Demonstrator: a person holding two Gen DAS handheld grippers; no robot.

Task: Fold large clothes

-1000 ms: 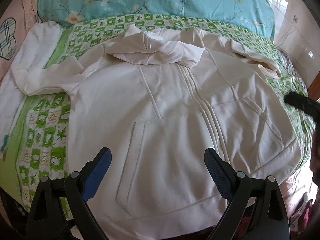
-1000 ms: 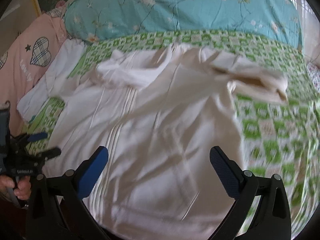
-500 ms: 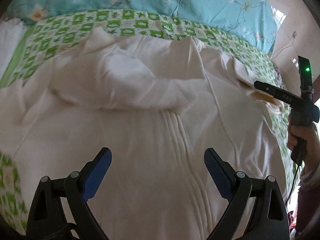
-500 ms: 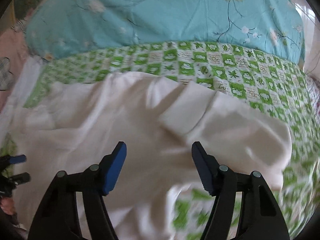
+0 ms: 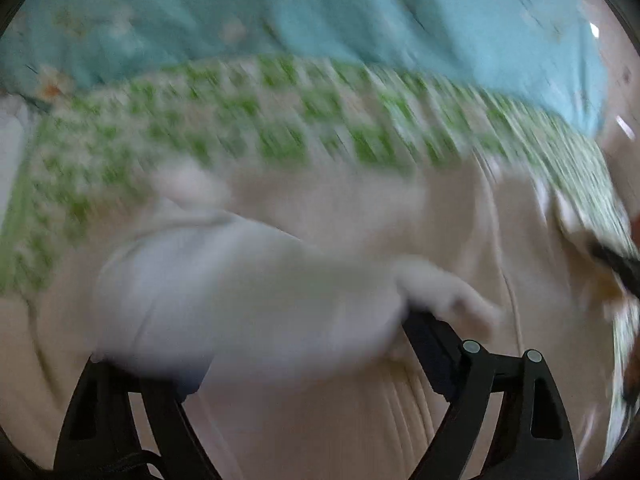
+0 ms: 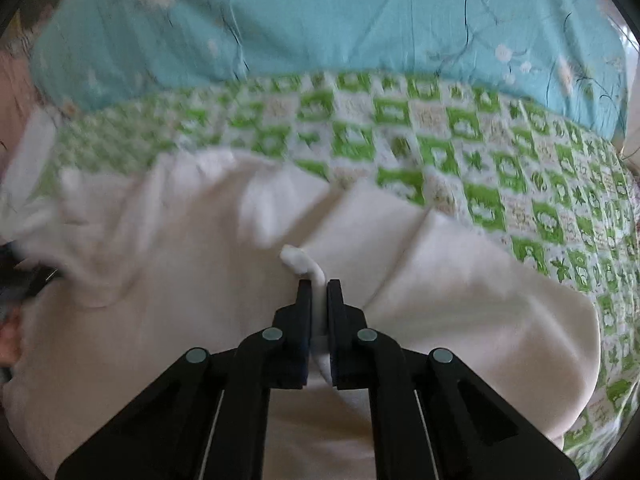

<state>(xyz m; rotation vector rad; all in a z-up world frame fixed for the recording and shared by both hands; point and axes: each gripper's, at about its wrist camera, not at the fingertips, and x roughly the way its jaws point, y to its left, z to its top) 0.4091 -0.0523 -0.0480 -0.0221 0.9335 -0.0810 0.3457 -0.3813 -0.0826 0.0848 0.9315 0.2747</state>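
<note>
A cream hoodie [image 6: 460, 300] lies spread on the bed. In the right wrist view my right gripper [image 6: 319, 292] is closing tight on a raised fold [image 6: 300, 260] of its upper part, and both pads press the cloth. The left wrist view is badly blurred. There my left gripper [image 5: 296, 344] stands wide with its jaws closing, and the bunched hood [image 5: 248, 292] lies between and over its fingers. The hood hides the left fingertip. The right gripper's dark tip [image 5: 616, 260] shows at the far right edge, on the hoodie's shoulder.
A green checked bedspread [image 6: 440, 140] lies under the hoodie. A turquoise floral quilt [image 6: 320, 20] is piled along the far side. At the right wrist view's left edge are a hand [image 6: 10, 340] and the left gripper's dark body [image 6: 24, 280].
Both grippers moved up the hoodie toward its top. The right gripper went from wide open to shut on a fold. The hood now fills the space between the left gripper's fingers.
</note>
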